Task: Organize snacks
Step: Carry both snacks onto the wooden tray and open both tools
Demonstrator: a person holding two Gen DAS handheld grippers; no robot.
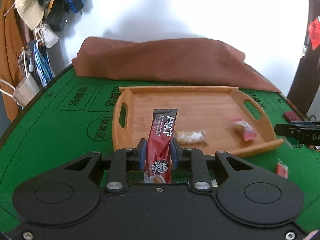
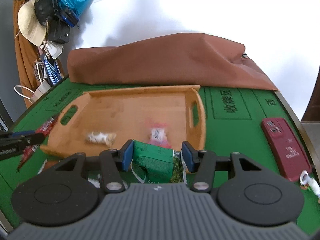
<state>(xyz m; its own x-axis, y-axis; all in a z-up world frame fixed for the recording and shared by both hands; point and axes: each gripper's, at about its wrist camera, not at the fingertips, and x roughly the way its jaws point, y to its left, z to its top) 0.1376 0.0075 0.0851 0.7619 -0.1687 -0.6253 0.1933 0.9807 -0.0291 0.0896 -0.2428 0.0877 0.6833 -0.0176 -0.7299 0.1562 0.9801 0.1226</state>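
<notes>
My left gripper (image 1: 157, 154) grasps a red coffee stick sachet (image 1: 161, 140) firmly, just before the wooden tray (image 1: 200, 92) on the green tabletop (image 1: 60, 136). My right gripper (image 2: 158, 156) is clenched on a green snack packet (image 2: 154, 158). In the tray lie a white candy pack (image 1: 191, 137) and a pink wrapped snack (image 1: 245, 130), apart from each other.

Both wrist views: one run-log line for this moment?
left tool: shut on dark red stick sachet | right tool: shut on green snack packet | wooden handled tray: two snacks inside
</notes>
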